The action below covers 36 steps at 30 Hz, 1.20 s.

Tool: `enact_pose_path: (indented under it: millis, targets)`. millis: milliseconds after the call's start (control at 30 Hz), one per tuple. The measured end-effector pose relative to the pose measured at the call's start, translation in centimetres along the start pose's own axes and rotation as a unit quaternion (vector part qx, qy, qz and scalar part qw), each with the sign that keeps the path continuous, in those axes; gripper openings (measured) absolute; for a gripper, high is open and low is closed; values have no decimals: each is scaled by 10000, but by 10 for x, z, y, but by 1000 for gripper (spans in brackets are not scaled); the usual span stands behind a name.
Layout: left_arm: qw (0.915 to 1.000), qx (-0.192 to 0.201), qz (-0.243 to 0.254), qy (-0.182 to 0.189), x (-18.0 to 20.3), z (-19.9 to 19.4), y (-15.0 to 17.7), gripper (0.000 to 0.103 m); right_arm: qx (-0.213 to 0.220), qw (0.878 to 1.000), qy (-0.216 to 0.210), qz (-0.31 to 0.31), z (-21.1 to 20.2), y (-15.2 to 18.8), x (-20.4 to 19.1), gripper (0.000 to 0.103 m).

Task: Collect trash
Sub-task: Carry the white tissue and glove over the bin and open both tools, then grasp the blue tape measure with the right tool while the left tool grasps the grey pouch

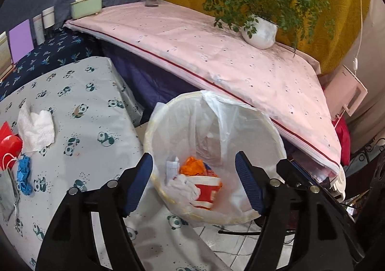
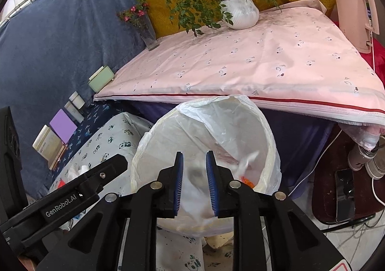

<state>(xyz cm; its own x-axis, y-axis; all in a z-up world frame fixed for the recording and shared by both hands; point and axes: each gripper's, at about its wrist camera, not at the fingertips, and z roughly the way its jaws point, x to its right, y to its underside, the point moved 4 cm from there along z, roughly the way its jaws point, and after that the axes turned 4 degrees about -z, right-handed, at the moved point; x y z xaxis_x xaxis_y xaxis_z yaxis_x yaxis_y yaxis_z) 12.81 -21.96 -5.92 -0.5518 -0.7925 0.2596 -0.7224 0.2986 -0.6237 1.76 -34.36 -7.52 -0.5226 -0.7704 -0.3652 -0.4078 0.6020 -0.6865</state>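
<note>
Above the lined trash bin (image 1: 216, 162), I hold my left gripper (image 1: 193, 182) with its blue-padded jaws spread wide and nothing between them. Inside the bin's plastic liner lie an orange scrap (image 1: 193, 166), a red-and-white paper cup (image 1: 207, 194), a small printed slip (image 1: 172, 168) and crumpled white tissue (image 1: 182, 185). My right gripper (image 2: 194, 182) hangs over the same bin (image 2: 207, 150), its jaws set narrow with a gap between the pads; a blurred pale shape shows in that gap, and I cannot tell whether it is gripped or lies in the bin beyond.

Left of the bin, on the panda-print cloth (image 1: 79, 126), more trash waits: a crumpled white paper towel (image 1: 38, 130), a red wrapper (image 1: 8, 145), a blue scrap (image 1: 24, 174) and a grey pouch (image 1: 8, 189).

Behind the bin, a pink-covered table (image 2: 252, 66) carries a white potted plant (image 2: 240, 14) and a glass vase of pink flowers (image 2: 146, 32); a pale kettle (image 2: 356, 13) stands at its right.
</note>
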Motion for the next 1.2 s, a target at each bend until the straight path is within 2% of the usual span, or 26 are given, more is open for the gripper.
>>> enact_pose_path:
  millis: [367,533,600,1033,1200]
  targets:
    - [9985,83,-453,-303,-41,-16,8,70,-64,9998,-101,-157,-1,5,-23,25]
    - [9963,197,-701,-458,-65,-34,12,71,-64,9992,-223,-312,-6,9,-45,26]
    - [9950,240,-819,-524,-76,-42,13,74,-63,9987,-307,-413,-9,11,-58,26]
    - [9798,512,-1617,-1062,-173,-99,39,76,-246,9902,-790,-1126,-18,42,-150,26]
    - [9684,665,-1993,-1344,-214,-122,53,83,-356,9844,-964,-1426,-21,59,-186,30]
